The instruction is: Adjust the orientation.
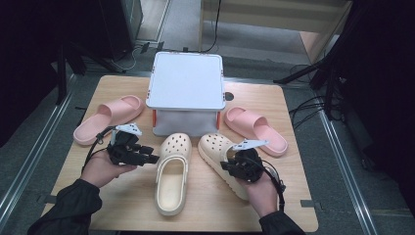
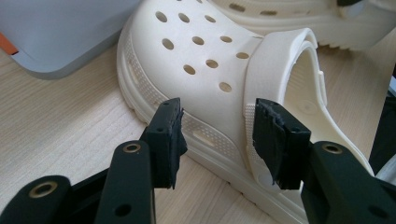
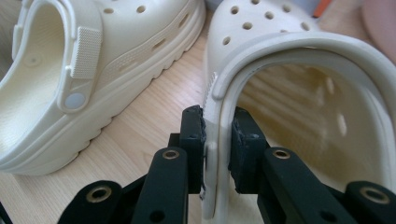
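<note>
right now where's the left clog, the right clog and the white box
left clog [image 1: 172, 176], high view, on its footbed
right clog [image 3: 299, 51], right gripper view, on its heel strap
white box [image 1: 186, 81], high view, on its lid

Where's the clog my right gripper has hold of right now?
In the high view the right clog lies right of centre on the table, between the left clog and the right pink slide; the right gripper clamps its side wall.

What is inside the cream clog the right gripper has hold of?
The right clog looks empty: bare cream footbed with light stripes. The right gripper pinches its side wall, one jaw inside. The toe end under the holed upper is hidden.
</note>
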A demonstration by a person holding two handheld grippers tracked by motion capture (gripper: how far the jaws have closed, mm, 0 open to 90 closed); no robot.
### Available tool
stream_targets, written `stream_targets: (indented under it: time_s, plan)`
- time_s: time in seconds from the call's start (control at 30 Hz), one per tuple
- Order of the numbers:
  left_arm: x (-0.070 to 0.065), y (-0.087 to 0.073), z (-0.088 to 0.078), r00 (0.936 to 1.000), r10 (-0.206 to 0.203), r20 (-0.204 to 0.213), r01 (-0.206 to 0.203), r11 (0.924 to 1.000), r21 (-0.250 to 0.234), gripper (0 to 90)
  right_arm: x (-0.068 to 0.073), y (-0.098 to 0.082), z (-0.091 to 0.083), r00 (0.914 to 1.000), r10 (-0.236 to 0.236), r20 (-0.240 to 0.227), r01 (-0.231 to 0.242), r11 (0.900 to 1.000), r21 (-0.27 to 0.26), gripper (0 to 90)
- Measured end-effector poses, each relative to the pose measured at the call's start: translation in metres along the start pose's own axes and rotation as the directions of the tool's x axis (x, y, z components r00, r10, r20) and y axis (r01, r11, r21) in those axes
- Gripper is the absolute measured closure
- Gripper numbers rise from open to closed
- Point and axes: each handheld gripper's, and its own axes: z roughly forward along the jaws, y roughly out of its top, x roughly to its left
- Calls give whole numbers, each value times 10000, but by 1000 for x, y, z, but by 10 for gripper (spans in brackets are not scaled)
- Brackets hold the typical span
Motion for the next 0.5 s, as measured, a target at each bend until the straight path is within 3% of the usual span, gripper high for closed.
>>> stream_targets:
  time_s: [0.23, 0.5]
  plan:
    - [-3, -4, 2, 10000, 27, 12, -27, 9998, 197, 531, 21, 2, 15, 9998, -115, -174, 119, 9996, 268, 757]
    - [-7, -9, 3, 9999, 96, -65, -94, 9996, 280, 539, 32, 4, 26, 9987, -302, -414, 316, 9989, 351, 732]
